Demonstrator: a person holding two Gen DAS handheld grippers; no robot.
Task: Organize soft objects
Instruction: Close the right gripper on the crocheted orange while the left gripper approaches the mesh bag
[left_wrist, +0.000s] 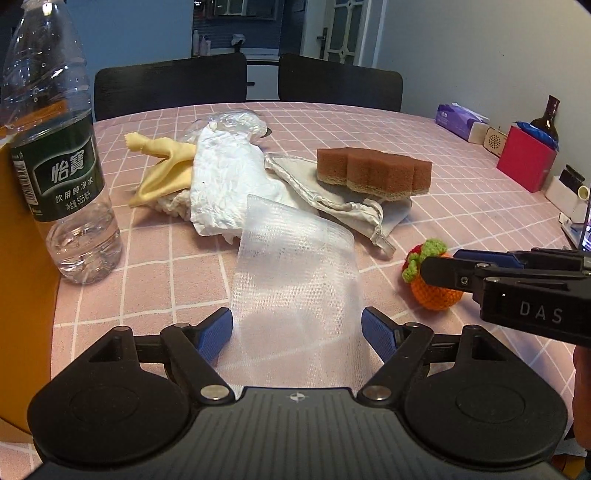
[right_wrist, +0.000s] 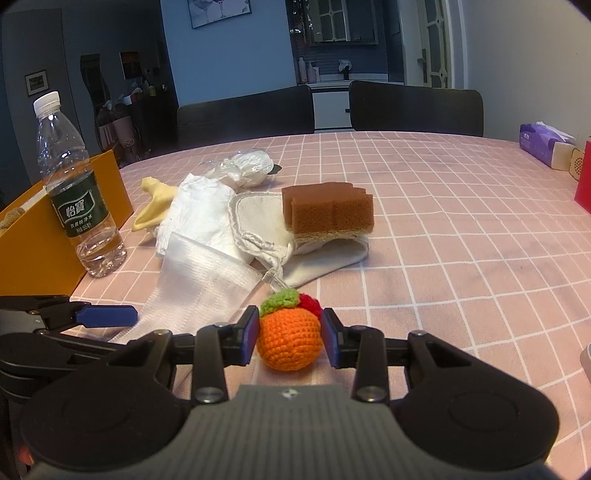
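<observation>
Crochet orange (right_wrist: 290, 341) sits near us on the pink surface (right_wrist: 461, 258), our right gripper (right_wrist: 290, 334) jaws clenched on it. Left gripper (left_wrist: 297, 334) jaws spread wide around the white mesh strip (left_wrist: 295, 273), not pinching.

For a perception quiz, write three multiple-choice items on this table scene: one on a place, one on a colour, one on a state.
1. The brown scalloped sponge rests on:
A. the beige drawstring cloth pouch
B. a chair
C. the bottle

2. The crocheted ball is mainly:
A. blue
B. orange
C. white

3. The clear plastic water bottle is:
A. lying down
B. uncapped
C. upright and capped

Key:
1 A, the pouch spreads out under the sponge.
2 B, orange yarn with a green and red tuft on top.
3 C, it stands on the pink checked tablecloth with its white cap on.
</observation>
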